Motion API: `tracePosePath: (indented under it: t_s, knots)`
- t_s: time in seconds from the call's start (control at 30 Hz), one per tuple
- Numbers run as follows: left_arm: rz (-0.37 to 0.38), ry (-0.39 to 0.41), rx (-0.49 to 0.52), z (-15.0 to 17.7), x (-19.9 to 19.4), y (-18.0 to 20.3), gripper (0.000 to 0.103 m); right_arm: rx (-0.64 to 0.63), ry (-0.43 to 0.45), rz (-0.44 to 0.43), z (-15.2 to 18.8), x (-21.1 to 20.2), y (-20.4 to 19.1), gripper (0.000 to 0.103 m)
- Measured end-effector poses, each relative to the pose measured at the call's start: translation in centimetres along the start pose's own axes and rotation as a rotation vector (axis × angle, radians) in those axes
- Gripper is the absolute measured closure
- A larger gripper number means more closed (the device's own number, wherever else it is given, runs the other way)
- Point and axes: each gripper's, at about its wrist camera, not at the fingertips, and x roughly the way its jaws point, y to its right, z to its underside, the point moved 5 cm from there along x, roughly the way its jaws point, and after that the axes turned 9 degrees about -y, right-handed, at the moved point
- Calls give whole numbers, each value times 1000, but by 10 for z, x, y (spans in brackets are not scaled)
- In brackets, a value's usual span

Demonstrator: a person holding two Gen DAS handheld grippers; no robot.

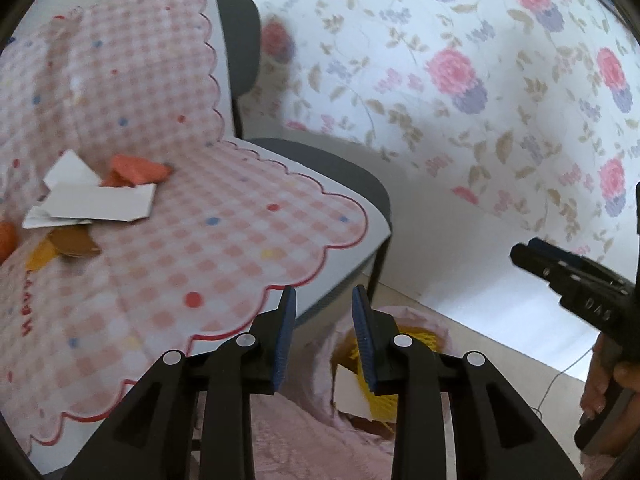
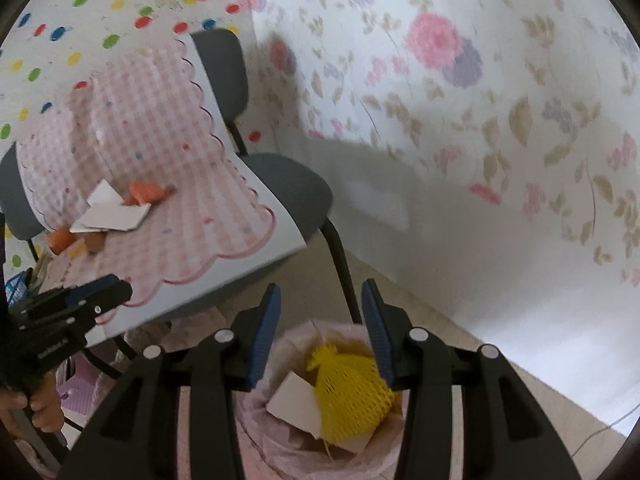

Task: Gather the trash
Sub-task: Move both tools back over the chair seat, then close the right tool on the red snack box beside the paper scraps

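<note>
A pile of trash lies on the pink checked cloth (image 1: 224,216): white card pieces (image 1: 100,200), an orange scrap (image 1: 136,168), brown and yellow scraps (image 1: 68,246). It also shows in the right wrist view (image 2: 116,216). A pink-lined bin (image 2: 280,440) on the floor holds yellow foam netting (image 2: 348,396) and white card (image 2: 296,404). My left gripper (image 1: 324,336) is open and empty, above the chair's front edge and the bin. My right gripper (image 2: 320,332) is open and empty, right above the bin.
The cloth covers a grey chair (image 1: 352,184) with black legs (image 2: 340,264). A floral sheet (image 1: 460,80) hangs behind, a dotted sheet (image 2: 100,12) at the left. The floor (image 2: 500,380) is beige with a thin cable (image 2: 616,420).
</note>
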Motion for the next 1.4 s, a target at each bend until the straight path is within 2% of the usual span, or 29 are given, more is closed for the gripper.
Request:
tracePosePath:
  t_s: [0.1,0.3,0.37,0.43,0.67,0.77,1.03,1.4]
  knots:
    - [-33,16,-7,-1,-9,-8,72,-20,20,-25,-8,-4,-11,61]
    - [-101,52,-46,-2,-33,-38,61,-108,68,-93,-30,-10,-45,61]
    - [-137,55,-75,-1,-40,-53,58,-143,71,-123,-37,-7,-61,61]
    - [-176,60,-104,1,-47,-69,56,-173,71,-151,-43,-3,-74,53]
    - [-296,92,-234,8,-71,-140,54,-279,48,-231,-54,23,-129,52]
    - [-339,96,-278,10,-76,-166,50,-320,30,-259,-58,37,-150,52]
    - [-417,77,-343,10,-66,-224,38,-434,0,-317,-78,85,-210,46]
    - [-462,63,-412,-11,-39,-291,38,-625,-40,-376,-99,154,-297,45]
